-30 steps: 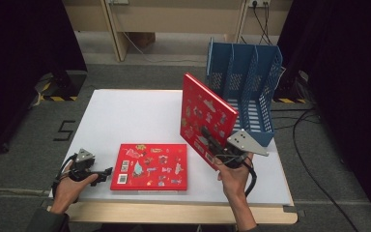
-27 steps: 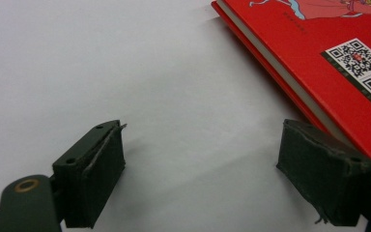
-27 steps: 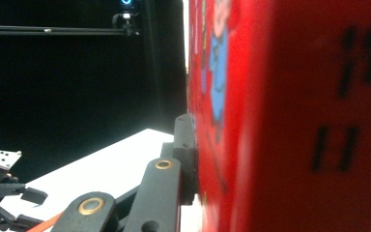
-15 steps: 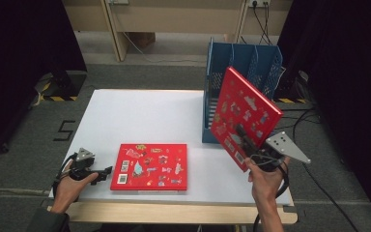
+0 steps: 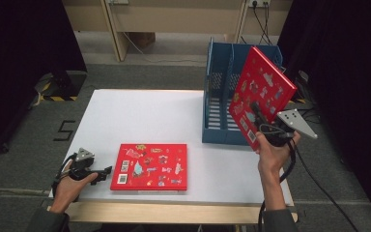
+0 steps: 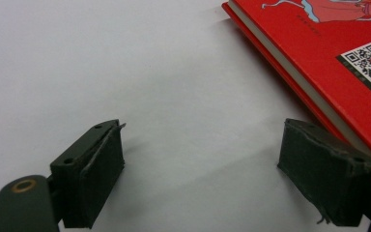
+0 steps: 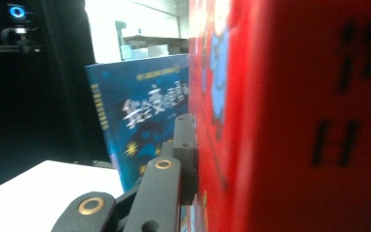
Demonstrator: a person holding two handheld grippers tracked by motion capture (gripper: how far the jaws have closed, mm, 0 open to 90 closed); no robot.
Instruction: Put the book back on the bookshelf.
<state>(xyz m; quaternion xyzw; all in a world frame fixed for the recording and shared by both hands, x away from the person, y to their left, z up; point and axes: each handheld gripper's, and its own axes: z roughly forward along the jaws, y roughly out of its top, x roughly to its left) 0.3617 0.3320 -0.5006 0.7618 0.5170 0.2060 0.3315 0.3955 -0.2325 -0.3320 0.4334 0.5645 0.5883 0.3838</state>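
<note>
High view: right gripper (image 5: 260,126) clamped on a red book (image 5: 262,94), raised and tilted beside the blue file rack (image 5: 221,104). Second red book (image 5: 150,166) flat on the table (image 5: 145,116). Left gripper view: left gripper (image 6: 222,179) jaws apart, just widened, nothing between them, beside that flat book. Right gripper view: jaws pinch the book.

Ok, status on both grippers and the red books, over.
Right gripper shut on raised red book, tilted beside blue file rack. Left gripper open, jaws just widened, nothing between them, at second red book flat on table. Path unobstructed.
</note>
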